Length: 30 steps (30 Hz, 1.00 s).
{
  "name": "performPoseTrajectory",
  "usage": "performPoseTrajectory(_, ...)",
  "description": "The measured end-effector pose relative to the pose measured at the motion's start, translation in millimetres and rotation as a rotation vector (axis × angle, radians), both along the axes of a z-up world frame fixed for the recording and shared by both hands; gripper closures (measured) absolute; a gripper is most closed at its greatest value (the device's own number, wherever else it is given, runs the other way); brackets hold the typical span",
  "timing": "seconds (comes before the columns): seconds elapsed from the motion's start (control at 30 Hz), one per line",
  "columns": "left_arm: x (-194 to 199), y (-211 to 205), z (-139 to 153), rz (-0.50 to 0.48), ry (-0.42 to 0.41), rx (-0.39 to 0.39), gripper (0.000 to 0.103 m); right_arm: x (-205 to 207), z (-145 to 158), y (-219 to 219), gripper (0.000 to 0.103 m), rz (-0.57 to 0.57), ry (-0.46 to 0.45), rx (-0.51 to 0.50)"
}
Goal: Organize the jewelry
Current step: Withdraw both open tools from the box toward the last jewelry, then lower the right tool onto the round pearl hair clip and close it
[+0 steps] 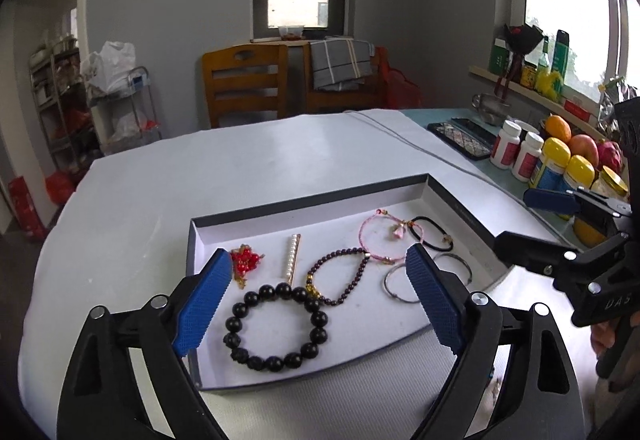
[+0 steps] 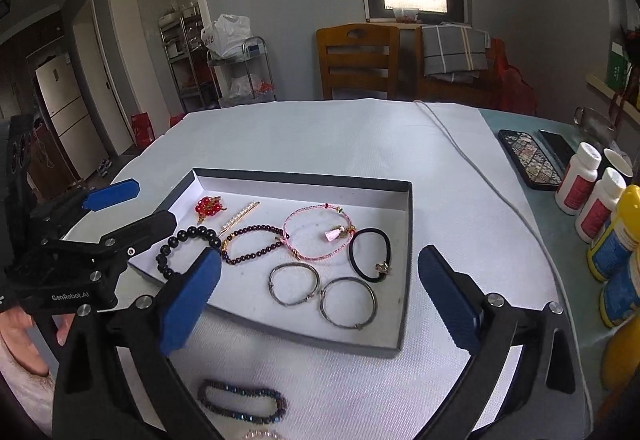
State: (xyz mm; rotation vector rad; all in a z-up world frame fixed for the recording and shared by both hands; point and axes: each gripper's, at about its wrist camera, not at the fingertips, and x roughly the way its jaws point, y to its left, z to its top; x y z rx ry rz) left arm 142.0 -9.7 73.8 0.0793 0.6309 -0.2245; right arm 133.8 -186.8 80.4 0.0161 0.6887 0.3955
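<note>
Both grippers hang over the shallow grey tray (image 1: 460, 200), jaws spread wide and nothing caught in either one.

The left gripper (image 1: 318, 294) has its blue fingers (image 1: 208, 292) standing well apart, and the big black bead bracelet (image 1: 276, 324) lies flat on the tray floor between them, touching neither pad. Just beyond the left fingertip sits the red bead ornament (image 1: 245, 260). Ahead of the gap lies the pearl hair clip (image 1: 294, 258), and beside it the dark purple bead bracelet (image 1: 340, 276). Past the right fingertip lies the pink cord bracelet (image 1: 380, 240), with the black hair tie (image 1: 434, 236) further out to that side. A thin silver bangle (image 1: 396, 286) is partly hidden behind that right finger.

The right gripper (image 2: 320, 264) is also released, its pads wide apart. Between its fingers, on the tray floor, lie two silver bangles side by side (image 2: 294, 284) (image 2: 348, 303), close together; whether they touch I cannot tell. The hair tie lies just ahead of them toward the right finger. The black bead bracelet is partly covered by the left fingertip.

Nearer than the fingers, outside the tray on the white table cover (image 2: 320, 136), lies a dark blue bead bracelet (image 2: 242, 402), with a pale beaded piece (image 2: 260, 435) barely showing at the bottom edge.

A hand (image 2: 16, 324) grips the left tool's handle.
</note>
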Motion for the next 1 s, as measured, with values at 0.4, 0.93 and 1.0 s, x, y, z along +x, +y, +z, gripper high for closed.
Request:
performPoseTrajectory(0.4,-64.8,-28.6,-30.8,-0.202,0.090,0.040,0.010,-84.4,-53.8,-34.2,0.006,0.092,0.137,-0.046)
performPoseTrajectory(0.93,-65.4,-45.5,-74.5,-0.277,0.187,0.085,0.010,-96.8,-86.2,22.6,0.028,0.273,0.172,-0.210)
performPoseTrajectory(1.0,-64.3,-43.7,-74.7,-0.278,0.194,0.073,0.010,-96.7,-86.2,23.7,0.030,0.283,0.168,-0.211)
